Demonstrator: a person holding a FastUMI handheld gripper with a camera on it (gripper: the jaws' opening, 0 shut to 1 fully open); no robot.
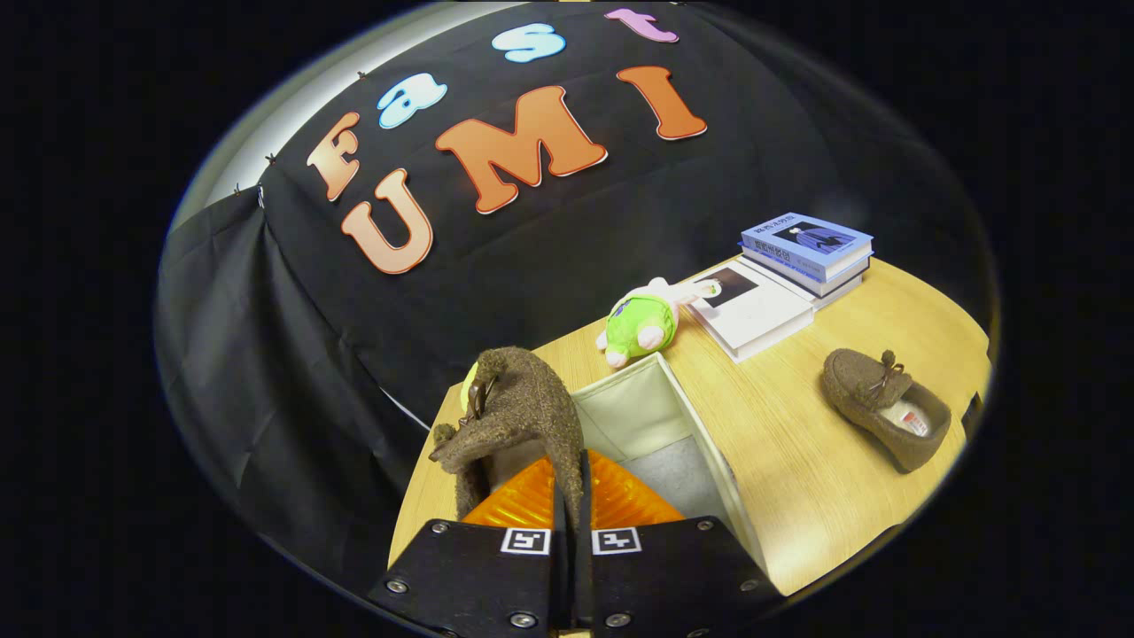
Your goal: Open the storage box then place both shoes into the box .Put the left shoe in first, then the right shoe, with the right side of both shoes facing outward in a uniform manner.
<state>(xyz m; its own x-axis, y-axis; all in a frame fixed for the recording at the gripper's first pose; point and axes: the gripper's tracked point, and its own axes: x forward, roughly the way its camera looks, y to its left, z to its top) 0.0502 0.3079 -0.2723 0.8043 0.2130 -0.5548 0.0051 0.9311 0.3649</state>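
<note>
Wooden surface (797, 461) is carrying the open storage box (656, 416). Tool (571, 496) is clamping one shoe (518, 416) narrowly, hanging beside the box; lowering inside is apparently next. Second shoe (886, 408) is lying well apart.

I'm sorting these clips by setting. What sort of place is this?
Probably a staged recording booth rather than a home: black cloth wall behind a small wooden table, props like a plush toy and books. The hand-held gripper is shut on a brown shoe.
</note>
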